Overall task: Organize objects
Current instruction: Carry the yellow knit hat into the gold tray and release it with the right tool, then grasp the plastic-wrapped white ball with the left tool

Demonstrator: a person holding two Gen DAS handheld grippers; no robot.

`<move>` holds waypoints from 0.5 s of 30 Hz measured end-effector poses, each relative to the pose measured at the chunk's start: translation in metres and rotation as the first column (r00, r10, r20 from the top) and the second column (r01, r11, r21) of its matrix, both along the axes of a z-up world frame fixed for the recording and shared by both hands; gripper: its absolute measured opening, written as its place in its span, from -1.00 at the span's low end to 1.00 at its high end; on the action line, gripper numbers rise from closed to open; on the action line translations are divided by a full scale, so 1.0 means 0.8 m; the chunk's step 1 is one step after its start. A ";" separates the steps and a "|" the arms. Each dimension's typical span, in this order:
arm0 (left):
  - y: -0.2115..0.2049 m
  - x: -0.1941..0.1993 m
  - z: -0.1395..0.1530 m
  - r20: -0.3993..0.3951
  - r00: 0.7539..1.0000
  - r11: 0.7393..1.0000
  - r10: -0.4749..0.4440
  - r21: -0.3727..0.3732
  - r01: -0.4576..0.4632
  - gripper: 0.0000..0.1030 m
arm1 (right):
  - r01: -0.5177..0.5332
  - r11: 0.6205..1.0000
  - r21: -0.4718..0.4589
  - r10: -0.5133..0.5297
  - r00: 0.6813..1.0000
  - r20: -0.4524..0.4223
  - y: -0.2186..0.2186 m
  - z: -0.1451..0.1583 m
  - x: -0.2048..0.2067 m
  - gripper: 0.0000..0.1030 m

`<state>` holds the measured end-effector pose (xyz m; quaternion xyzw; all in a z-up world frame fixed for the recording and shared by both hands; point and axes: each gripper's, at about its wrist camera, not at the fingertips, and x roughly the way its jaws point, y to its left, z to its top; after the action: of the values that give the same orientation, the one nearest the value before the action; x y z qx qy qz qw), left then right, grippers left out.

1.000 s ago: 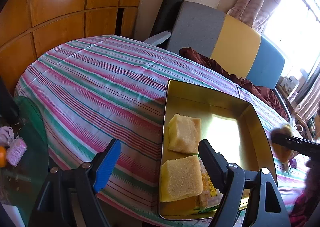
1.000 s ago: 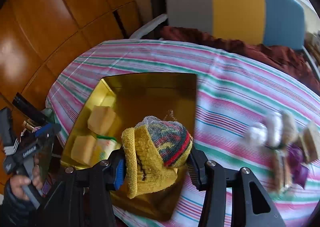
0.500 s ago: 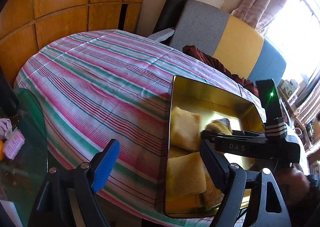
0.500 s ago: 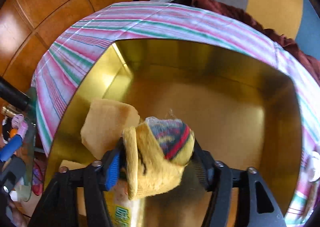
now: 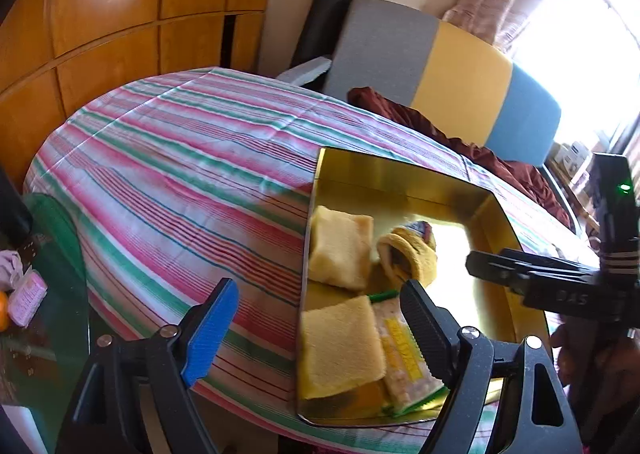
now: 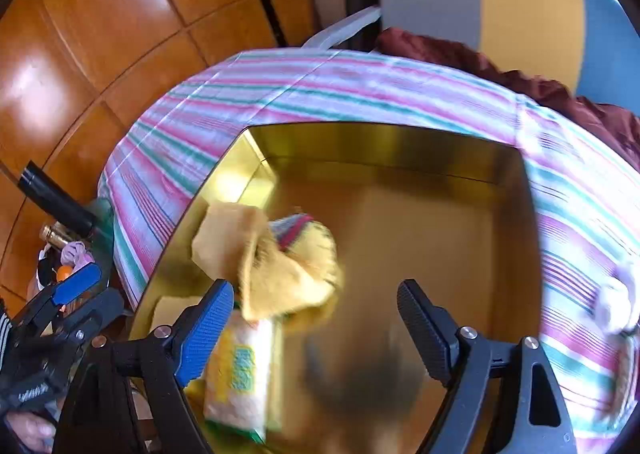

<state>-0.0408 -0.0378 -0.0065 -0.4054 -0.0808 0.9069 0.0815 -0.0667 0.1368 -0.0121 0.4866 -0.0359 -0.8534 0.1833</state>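
Two tongs stand apart, empty: left tongs at the gold tin's near rim, right tongs, jaws just opened, above it. Rolled sock lies inside, against the sponges. Risk: withdrawing jaws may snag loose fabric.

Tray on the table, rolled sock inside it beside two sponges, packet nearest

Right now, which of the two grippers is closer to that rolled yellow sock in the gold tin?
Right. The right gripper hangs open just above the sock; the left gripper hovers at the tin's near edge.
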 end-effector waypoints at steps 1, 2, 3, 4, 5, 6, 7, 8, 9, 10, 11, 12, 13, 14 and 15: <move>0.004 0.002 0.001 -0.001 1.000 1.000 -0.009 -0.002 0.009 0.62 | 0.013 1.000 0.005 -0.013 1.000 -0.009 0.008 0.004 0.006 0.66; 0.008 0.003 0.002 -0.003 1.000 1.000 -0.019 -0.005 0.019 0.62 | 0.027 1.000 0.011 -0.027 0.999 -0.017 0.017 0.008 0.012 0.66; 0.012 0.005 0.002 -0.004 1.000 1.000 -0.027 -0.008 0.027 0.62 | 0.043 0.999 0.017 -0.042 0.999 -0.024 0.027 0.010 0.018 0.66; 0.016 0.006 0.003 -0.005 0.999 0.999 -0.035 -0.012 0.035 0.62 | 0.059 0.998 0.023 -0.058 0.998 -0.031 0.038 0.012 0.023 0.66; 0.021 0.007 0.003 -0.003 0.999 0.999 -0.043 -0.014 0.043 0.62 | 0.078 0.997 0.026 -0.077 0.996 -0.036 0.050 0.014 0.029 0.66; 0.024 0.008 0.003 -0.001 0.999 0.999 -0.051 -0.016 0.051 0.62 | 0.099 0.995 0.025 -0.098 0.994 -0.038 0.062 0.015 0.034 0.66; 0.029 0.009 0.004 -0.001 0.998 0.998 -0.060 -0.020 0.060 0.62 | 0.123 0.992 0.022 -0.122 0.992 -0.040 0.077 0.016 0.039 0.66; 0.035 0.010 0.005 -0.001 0.998 0.997 -0.069 -0.025 0.069 0.62 | 0.147 0.989 0.019 -0.146 0.988 -0.041 0.091 0.017 0.043 0.66; 0.040 0.011 0.006 -0.001 0.997 0.996 -0.080 -0.031 0.080 0.62 | 0.172 0.985 0.016 -0.171 0.984 -0.042 0.107 0.018 0.047 0.66; 0.046 0.012 0.007 -0.002 0.996 0.995 -0.091 -0.038 0.091 0.62 | 0.194 0.981 0.015 -0.193 0.980 -0.043 0.121 0.018 0.051 0.66; 0.053 0.012 0.008 -0.005 0.995 0.994 -0.105 -0.045 0.104 0.62 | 0.217 0.976 0.017 -0.216 0.975 -0.042 0.137 0.018 0.055 0.66; 0.058 0.013 0.010 -0.006 0.993 0.992 -0.117 -0.051 0.117 0.62 | 0.239 0.971 0.023 -0.238 0.970 -0.041 0.153 0.018 0.058 0.66; 0.066 0.014 0.011 -0.007 0.991 0.990 -0.132 -0.057 0.132 0.62 | 0.261 0.965 0.030 -0.260 0.965 -0.038 0.170 0.017 0.062 0.66; 0.071 0.014 0.013 -0.008 0.990 0.988 -0.141 -0.061 0.141 0.62 | 0.285 0.958 0.037 -0.284 0.958 -0.034 0.188 0.016 0.065 0.66; 0.077 0.015 0.013 -0.007 0.988 0.986 -0.153 -0.066 0.153 0.62 | 0.310 0.950 0.043 -0.309 0.951 -0.029 0.206 0.015 0.068 0.66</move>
<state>-0.0291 0.0239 0.0041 -0.4073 -0.0194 0.9026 0.1380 -0.0127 0.3019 -0.0004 0.4699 -0.0897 -0.8774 0.0361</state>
